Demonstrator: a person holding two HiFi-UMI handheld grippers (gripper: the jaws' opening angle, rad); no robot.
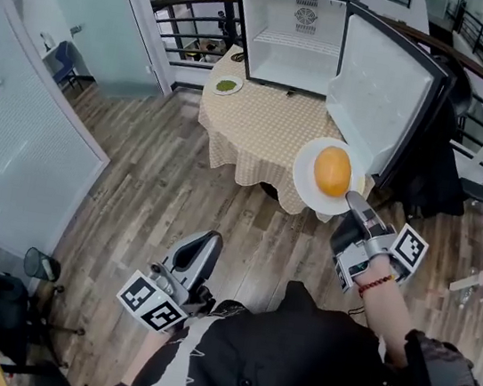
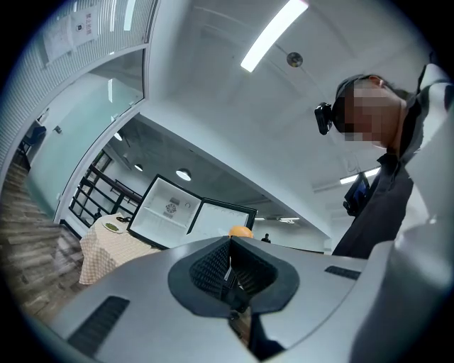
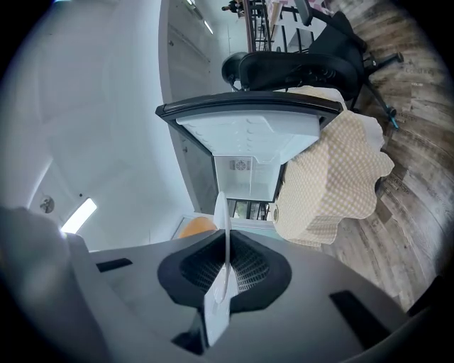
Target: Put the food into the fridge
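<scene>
Holding plate (image 1: 307,166) by its rim in right gripper (image 1: 352,202), food (image 1: 332,170) on it, short of the open fridge (image 1: 291,42) dead ahead; left gripper (image 1: 206,245) closed empty, farther from fridge

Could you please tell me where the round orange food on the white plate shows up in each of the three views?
Head view: the orange food sits right of centre on the white plate, just below the open fridge.
Left gripper view: small, at centre, just right of the fridge.
Right gripper view: left of centre, beside the edge-on plate.
Shared landmark: the fridge, seen in all three.
</scene>
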